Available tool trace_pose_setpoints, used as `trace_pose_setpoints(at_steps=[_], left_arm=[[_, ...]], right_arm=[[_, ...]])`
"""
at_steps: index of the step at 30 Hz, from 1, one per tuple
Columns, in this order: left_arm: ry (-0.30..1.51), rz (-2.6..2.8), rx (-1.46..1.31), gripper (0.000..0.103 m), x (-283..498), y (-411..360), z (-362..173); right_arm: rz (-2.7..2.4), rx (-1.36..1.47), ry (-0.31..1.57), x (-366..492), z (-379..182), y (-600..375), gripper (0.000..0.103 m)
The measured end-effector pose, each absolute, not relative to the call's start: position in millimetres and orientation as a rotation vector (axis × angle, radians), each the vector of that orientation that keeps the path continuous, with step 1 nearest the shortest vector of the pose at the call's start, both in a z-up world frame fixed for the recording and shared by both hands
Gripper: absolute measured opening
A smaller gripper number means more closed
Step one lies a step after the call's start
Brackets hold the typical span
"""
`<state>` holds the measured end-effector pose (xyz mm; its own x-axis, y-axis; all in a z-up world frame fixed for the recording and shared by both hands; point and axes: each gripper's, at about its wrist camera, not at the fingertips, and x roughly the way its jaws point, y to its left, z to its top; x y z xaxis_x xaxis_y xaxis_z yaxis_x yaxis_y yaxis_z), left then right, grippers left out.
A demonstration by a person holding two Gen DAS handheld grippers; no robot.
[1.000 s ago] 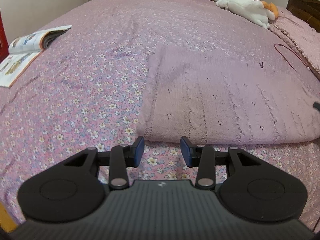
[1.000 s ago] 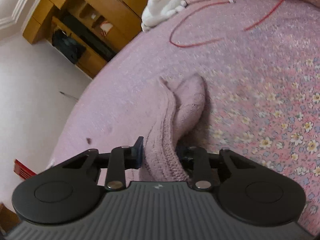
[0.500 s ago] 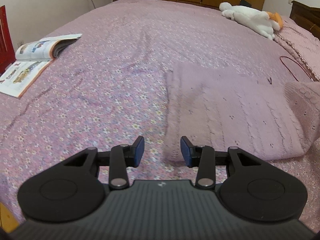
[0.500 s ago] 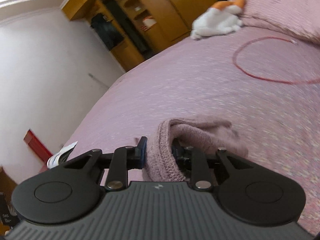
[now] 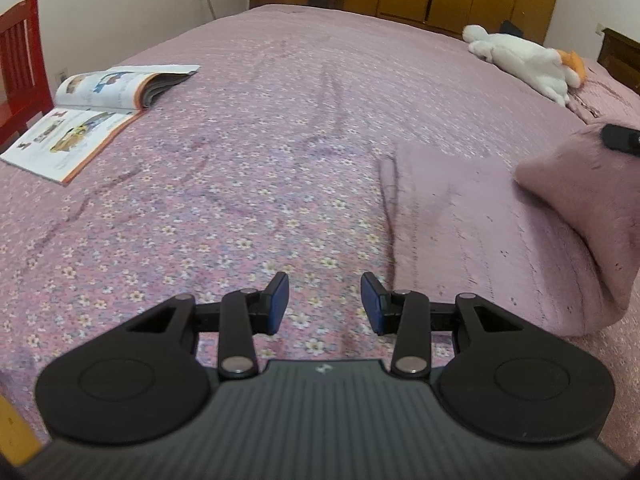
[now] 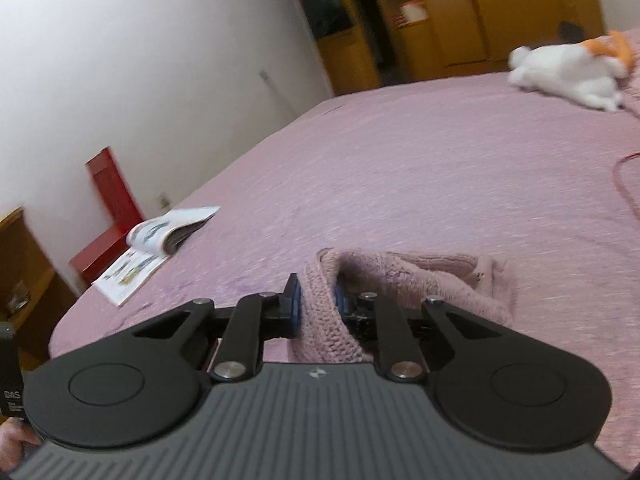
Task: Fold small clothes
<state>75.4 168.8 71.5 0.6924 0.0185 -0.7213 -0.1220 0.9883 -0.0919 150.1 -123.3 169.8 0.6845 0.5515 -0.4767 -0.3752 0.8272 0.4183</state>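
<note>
A pink knit garment (image 5: 480, 232) lies flat on the flowered bedspread (image 5: 240, 200), right of centre in the left wrist view. Its right end is lifted and carried leftward over the flat part (image 5: 580, 184). My right gripper (image 6: 316, 308) is shut on that lifted knit edge (image 6: 320, 320), and the cloth hangs over its right finger. The tip of that gripper shows at the right edge of the left wrist view (image 5: 620, 140). My left gripper (image 5: 324, 306) is open and empty, low over the bedspread just left of the garment's near left corner.
An open picture book (image 5: 100, 108) lies at the bed's left side, with a red chair (image 5: 20, 68) beyond the edge. A white and orange plush toy (image 5: 524, 60) lies at the far right by the pillow. A red cord (image 6: 624, 184) lies on the bed. Wooden wardrobes stand behind.
My right gripper has lifted the garment's right end and swung it up and leftward. My left gripper has drawn back and left off the garment's near edge, still open.
</note>
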Motion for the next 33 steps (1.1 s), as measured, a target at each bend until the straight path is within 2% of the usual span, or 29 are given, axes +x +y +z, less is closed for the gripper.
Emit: trace_pose_setpoints(at_steps=[5,11,13,14,16,22,29,33], left_arm=[[0.802,0.096,-0.150,0.041,76,182,69],[0.800,0.096,-0.158,0.041,76,188,67],[0.792,0.081,-0.157,0.041,77,188,68],[0.788,0.075,-0.155,0.041,78,187,70],[0.778,0.061,-0.149,0.042,80,184,73],[0.735,-0.018,-0.158,0.042,87,169,87],[0.725,-0.154,-0.197,0.042,103,137,89],[0.764,-0.207,-0.253,0.042,122,123,76]], right_arm=[[0.585,0.218,0.662,151,157,-66,0.017],[0.614,0.096,0.781,155,110,-7,0.020],[0.643,0.106,0.777,147,97,-2,0.041],[0.655,0.123,0.773,142,95,-1,0.045],[0.688,0.179,0.765,133,93,-3,0.062],[0.680,0.223,0.678,100,114,-31,0.072],[0.538,0.248,0.601,78,127,-86,0.074],[0.418,0.259,0.594,74,122,-127,0.079]])
